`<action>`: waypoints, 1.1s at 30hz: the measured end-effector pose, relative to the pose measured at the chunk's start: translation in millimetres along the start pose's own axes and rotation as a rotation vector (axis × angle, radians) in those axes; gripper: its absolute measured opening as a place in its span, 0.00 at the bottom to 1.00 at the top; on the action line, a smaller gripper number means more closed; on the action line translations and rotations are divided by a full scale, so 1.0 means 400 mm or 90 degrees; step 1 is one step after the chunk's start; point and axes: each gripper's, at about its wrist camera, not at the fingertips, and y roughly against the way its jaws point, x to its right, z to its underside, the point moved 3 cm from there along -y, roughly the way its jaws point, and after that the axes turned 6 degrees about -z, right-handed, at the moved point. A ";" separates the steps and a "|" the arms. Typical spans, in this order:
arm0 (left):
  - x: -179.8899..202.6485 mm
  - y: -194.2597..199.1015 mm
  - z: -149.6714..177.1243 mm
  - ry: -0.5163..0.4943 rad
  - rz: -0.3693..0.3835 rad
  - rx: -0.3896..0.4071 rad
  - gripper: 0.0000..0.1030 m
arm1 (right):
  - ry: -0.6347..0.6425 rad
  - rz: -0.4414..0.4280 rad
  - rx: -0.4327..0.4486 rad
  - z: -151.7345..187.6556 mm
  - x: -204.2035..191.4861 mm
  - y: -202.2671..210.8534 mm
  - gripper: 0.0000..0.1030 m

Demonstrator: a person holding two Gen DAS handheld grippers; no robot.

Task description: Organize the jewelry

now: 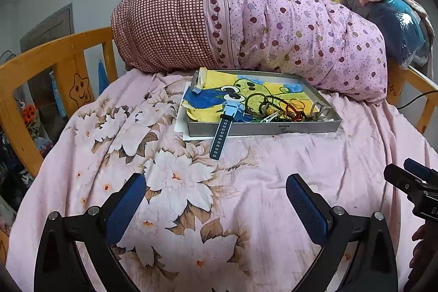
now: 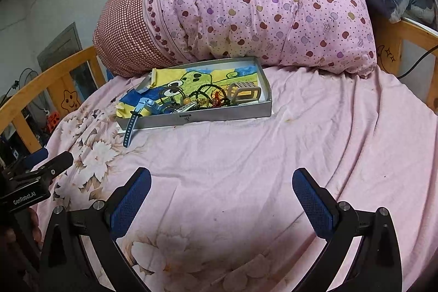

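The blue-faced children's watch with a dark perforated rubber strap (image 1: 228,119) lies ahead of both claws, its face inside the shallow grey cardboard tray (image 1: 273,127) and its strap draped over the tray's near wall onto the pink floral bedsheet (image 1: 169,177), long axis running roughly toward the cameras. The left gripper (image 1: 216,199) sits almost in line with it and looks nearer; the right gripper (image 2: 221,194) has it up and to the left. Both stand wide apart, holding nothing. Tangled beads and rings beside the watch are hard to separate.
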 end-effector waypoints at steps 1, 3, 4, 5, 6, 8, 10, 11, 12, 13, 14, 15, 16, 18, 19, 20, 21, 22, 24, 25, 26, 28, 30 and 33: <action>-0.002 -0.001 0.001 0.002 0.000 -0.001 1.00 | 0.000 0.000 -0.001 0.000 0.000 -0.001 0.98; -0.005 -0.003 0.004 0.002 -0.001 -0.003 1.00 | 0.000 0.000 0.000 0.000 0.001 0.001 0.98; -0.006 -0.003 0.004 0.002 -0.003 -0.003 1.00 | -0.001 -0.001 -0.001 0.000 0.000 -0.001 0.98; -0.007 -0.003 0.005 0.002 -0.004 -0.003 1.00 | -0.001 0.000 -0.001 0.001 0.000 0.001 0.98; -0.009 -0.004 0.006 0.003 -0.004 -0.004 1.00 | -0.001 -0.001 0.000 0.001 0.001 0.001 0.98; -0.012 -0.004 0.007 0.006 -0.004 -0.006 1.00 | -0.001 -0.001 0.001 0.000 0.000 0.000 0.98; -0.014 -0.006 0.006 0.009 -0.003 -0.008 1.00 | -0.002 -0.001 0.002 0.001 0.001 -0.002 0.98; -0.014 -0.006 0.007 0.010 -0.002 -0.010 1.00 | -0.003 -0.001 0.002 0.000 0.001 -0.001 0.98; -0.014 -0.006 0.007 0.011 -0.001 -0.010 1.00 | -0.004 -0.001 0.002 0.000 0.002 -0.001 0.98; -0.014 -0.006 0.006 0.008 -0.003 -0.009 1.00 | -0.005 -0.001 0.002 0.001 0.001 -0.002 0.98; -0.014 -0.006 0.007 0.008 -0.003 -0.008 1.00 | -0.004 -0.002 0.003 0.000 0.001 -0.001 0.98; -0.013 -0.005 0.007 0.008 -0.003 -0.008 1.00 | -0.004 -0.003 0.003 0.000 0.001 -0.001 0.98; -0.013 -0.005 0.007 0.008 -0.003 -0.008 1.00 | -0.004 -0.002 0.003 0.000 0.001 -0.002 0.98; -0.013 -0.005 0.007 0.009 -0.002 -0.009 1.00 | -0.004 -0.003 0.004 0.001 0.001 0.000 0.98; -0.013 -0.005 0.007 0.009 -0.002 -0.008 1.00 | -0.005 -0.003 0.003 0.000 0.002 0.000 0.98; -0.012 -0.004 0.008 0.009 -0.002 -0.009 1.00 | -0.006 -0.003 0.003 0.000 0.002 0.000 0.98; -0.012 -0.004 0.007 0.009 -0.001 -0.009 1.00 | -0.006 -0.003 0.004 0.000 0.002 0.001 0.98; -0.011 -0.004 0.007 0.009 -0.001 -0.009 1.00 | -0.005 -0.003 0.004 0.000 0.002 0.001 0.98; -0.011 -0.003 0.007 0.009 -0.002 -0.008 1.00 | -0.005 -0.003 0.004 0.000 0.002 0.000 0.98; -0.011 -0.003 0.007 0.009 -0.001 -0.008 1.00 | -0.005 -0.003 0.004 0.000 0.002 0.001 0.98; -0.011 -0.003 0.007 0.009 -0.002 -0.009 1.00 | -0.005 -0.004 0.004 0.000 0.002 0.001 0.98; -0.009 -0.002 0.008 0.009 -0.001 -0.008 1.00 | -0.004 -0.003 0.003 0.000 0.002 0.000 0.98; -0.009 -0.003 0.008 0.008 -0.002 -0.008 1.00 | -0.004 -0.004 0.004 0.000 0.003 0.001 0.98; -0.009 -0.002 0.008 0.008 -0.002 -0.009 1.00 | -0.005 -0.003 0.003 0.000 0.002 0.001 0.98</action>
